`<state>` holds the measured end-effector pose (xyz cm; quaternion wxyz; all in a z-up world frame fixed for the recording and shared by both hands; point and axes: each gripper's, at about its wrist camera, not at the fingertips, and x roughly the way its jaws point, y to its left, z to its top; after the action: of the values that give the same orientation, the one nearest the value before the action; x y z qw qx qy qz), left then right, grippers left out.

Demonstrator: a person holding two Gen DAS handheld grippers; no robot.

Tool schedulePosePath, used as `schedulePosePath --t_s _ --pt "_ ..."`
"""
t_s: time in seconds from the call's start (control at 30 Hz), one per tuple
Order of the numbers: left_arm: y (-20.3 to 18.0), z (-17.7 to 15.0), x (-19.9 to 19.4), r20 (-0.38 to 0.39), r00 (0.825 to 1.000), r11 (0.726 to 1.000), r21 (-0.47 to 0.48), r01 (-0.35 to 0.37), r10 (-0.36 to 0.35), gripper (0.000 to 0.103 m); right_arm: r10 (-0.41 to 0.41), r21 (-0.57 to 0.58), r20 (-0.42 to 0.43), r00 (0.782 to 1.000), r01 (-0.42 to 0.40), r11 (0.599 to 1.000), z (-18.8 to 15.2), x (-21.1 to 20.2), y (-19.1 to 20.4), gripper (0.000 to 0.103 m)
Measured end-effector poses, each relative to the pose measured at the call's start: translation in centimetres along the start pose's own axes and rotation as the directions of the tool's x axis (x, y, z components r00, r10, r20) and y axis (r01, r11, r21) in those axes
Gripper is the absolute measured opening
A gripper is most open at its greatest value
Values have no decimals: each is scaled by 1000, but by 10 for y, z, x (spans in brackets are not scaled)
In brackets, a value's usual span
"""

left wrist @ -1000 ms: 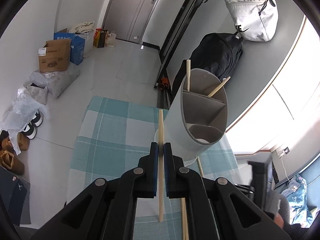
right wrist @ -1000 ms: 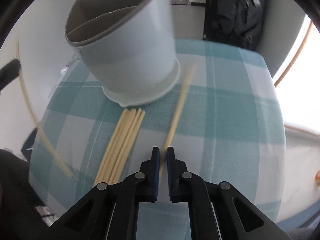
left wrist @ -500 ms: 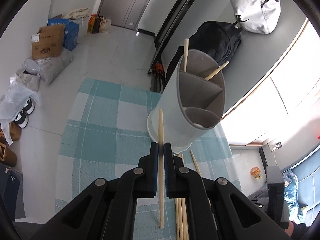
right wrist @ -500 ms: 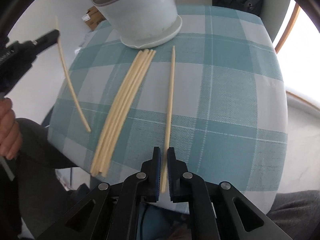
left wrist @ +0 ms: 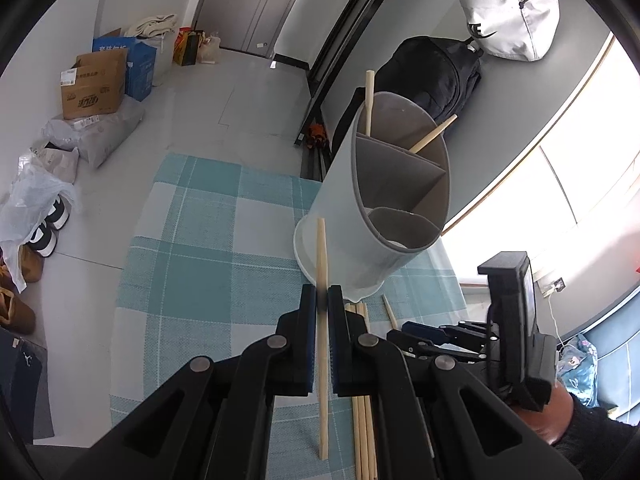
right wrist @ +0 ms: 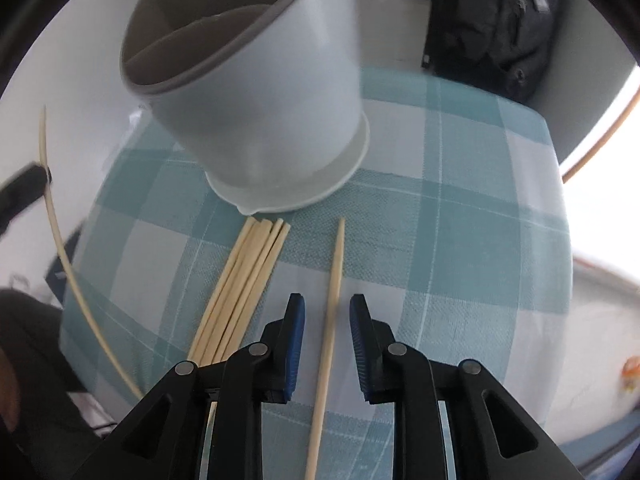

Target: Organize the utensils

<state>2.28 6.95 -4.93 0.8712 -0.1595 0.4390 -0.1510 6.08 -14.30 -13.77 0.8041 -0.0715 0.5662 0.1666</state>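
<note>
The left tool is clenched on a pale wooden chopstick, held before the grey divided plastic utensil holder on the teal-checked cloth-covered counter. The right tool is opening, pads clear of a single wooden chopstick lying between them beside a chopstick bundle.

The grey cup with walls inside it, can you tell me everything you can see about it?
The cup is a tall round holder, pale grey, probably plastic, with a darker grey rim and a wider foot. Inner walls split it into compartments. It stands upright on the checked cloth. Two chopsticks poke out of its far compartment; the near ones look empty. The bundle of chopsticks on the cloth ends just short of its foot. No gripper touches it.
</note>
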Motion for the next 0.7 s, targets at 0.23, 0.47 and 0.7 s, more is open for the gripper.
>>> schedulePosePath --t_s 0.23,0.47,0.7 --pt "-5 1 -2 12 1000 1000 18 2 -2 2 68 115 111 991 -81 990 -7 -10 -23 4" --pt "-16 -2 -6 27 1000 998 66 -10 9 2 189 169 359 914 -262 950 -26 -63 -41 4" --pt "-30 1 -18 56 998 993 114 -11 4 2 267 91 548 793 -374 923 -52 -110 -37 4"
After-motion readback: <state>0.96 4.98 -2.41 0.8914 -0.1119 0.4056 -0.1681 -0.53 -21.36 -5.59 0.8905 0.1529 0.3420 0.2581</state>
